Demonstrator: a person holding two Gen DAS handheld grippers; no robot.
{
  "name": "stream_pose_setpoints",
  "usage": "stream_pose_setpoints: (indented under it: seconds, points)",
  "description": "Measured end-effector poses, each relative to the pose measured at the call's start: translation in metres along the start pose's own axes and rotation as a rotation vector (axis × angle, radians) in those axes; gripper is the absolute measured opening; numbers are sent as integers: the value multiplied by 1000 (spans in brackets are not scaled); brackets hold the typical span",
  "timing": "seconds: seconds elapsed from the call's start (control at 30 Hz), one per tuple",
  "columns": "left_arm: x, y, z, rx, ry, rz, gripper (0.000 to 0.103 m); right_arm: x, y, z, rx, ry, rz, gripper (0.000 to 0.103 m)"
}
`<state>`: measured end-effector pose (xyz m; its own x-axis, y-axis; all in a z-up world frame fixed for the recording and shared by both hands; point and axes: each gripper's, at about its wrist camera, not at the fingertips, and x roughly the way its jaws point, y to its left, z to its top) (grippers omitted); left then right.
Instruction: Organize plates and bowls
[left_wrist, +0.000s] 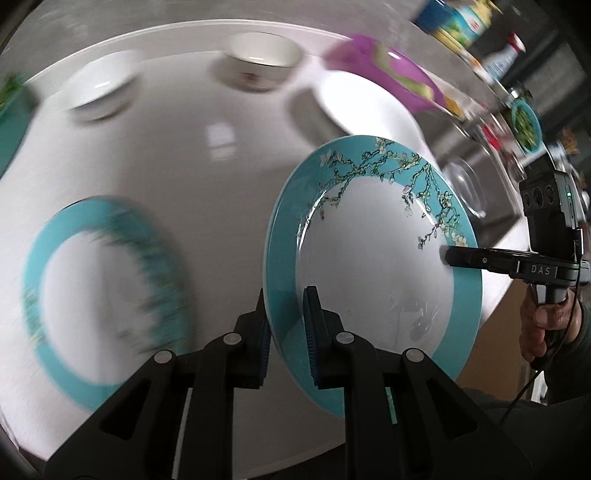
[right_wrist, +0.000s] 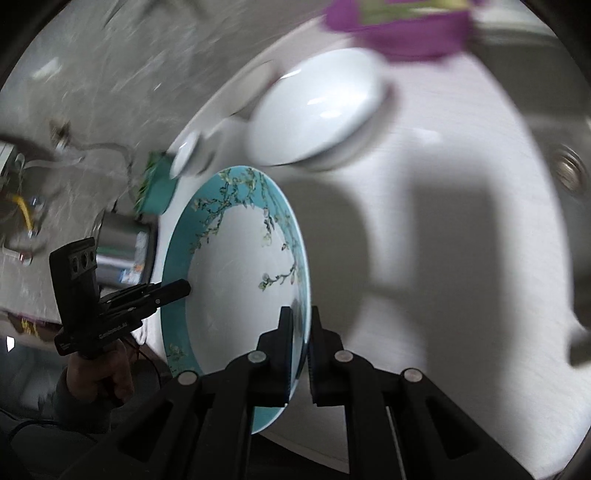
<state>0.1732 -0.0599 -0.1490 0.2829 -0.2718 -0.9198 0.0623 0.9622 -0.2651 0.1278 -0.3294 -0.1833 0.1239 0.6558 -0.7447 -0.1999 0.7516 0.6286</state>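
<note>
On the white table (left_wrist: 207, 177), from left to right, lie a second teal-rimmed plate (left_wrist: 103, 277), a white bowl (left_wrist: 99, 86), a gold-rimmed bowl (left_wrist: 262, 59), a white plate (left_wrist: 365, 107) and a purple dish (left_wrist: 391, 77). The blossom-patterned teal plate (left_wrist: 373, 266) hangs tilted above them, unobstructed. The left gripper (left_wrist: 286, 325) clamps its near rim and the right gripper (left_wrist: 448, 256), lettered "DAS", pinches the opposite edge.

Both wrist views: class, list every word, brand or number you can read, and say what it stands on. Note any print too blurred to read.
"DAS": on the right gripper, along its body, left wrist view.
Unreadable: a white word on the left gripper, right wrist view; too small and blurred.
Unreadable: labels on the bottles at the top right of the left wrist view; blurred.
Unreadable: the label on the steel pot, right wrist view; blurred.
The plate bears blossom branches, no text.
</note>
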Motion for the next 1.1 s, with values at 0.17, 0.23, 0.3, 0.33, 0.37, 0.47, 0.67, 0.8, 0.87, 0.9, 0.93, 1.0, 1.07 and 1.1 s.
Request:
stream_pose_setpoints:
  seconds: [0.17,0.23,0.3,0.33,0.37,0.47,0.67,0.8,0.87,0.9,0.93,1.0,1.07,1.1]
  points:
    - [-30,61,-19,-96,-35,63,15,48,52,20,-87,64,29,9]
    - [-38,81,-27,-128,-42,78,16,66,70,24,-116,85,38,10]
    - [-44,104,-34,-161,-48,92,17,84,89,30,-147,107,41,10]
    - [-46,113,-37,-174,-50,99,17,93,98,32,-161,116,40,10]
    - [-49,127,-40,-190,-52,105,17,100,103,33,-169,123,40,10]
    - [-50,156,-47,-225,-57,116,18,123,119,36,-192,147,41,11]
    - [-49,202,-56,-255,-56,144,19,160,140,42,-229,176,10,11]
    - [-42,223,-54,-249,-49,156,20,172,146,43,-245,179,-23,11]
    - [-38,228,-52,-246,-41,158,20,175,147,43,-257,179,-42,12]
    - [-37,231,-52,-244,-38,157,20,178,148,43,-263,178,-55,12]
    - [-34,233,-52,-244,-36,156,20,179,149,43,-269,177,-65,13]
    - [-31,239,-53,-243,-31,154,20,184,151,43,-276,173,-85,13]
    - [-27,241,-49,-242,-31,154,21,186,153,42,-291,170,-105,13]
    - [-26,242,-48,-236,-31,161,21,188,155,42,-298,169,-113,13]
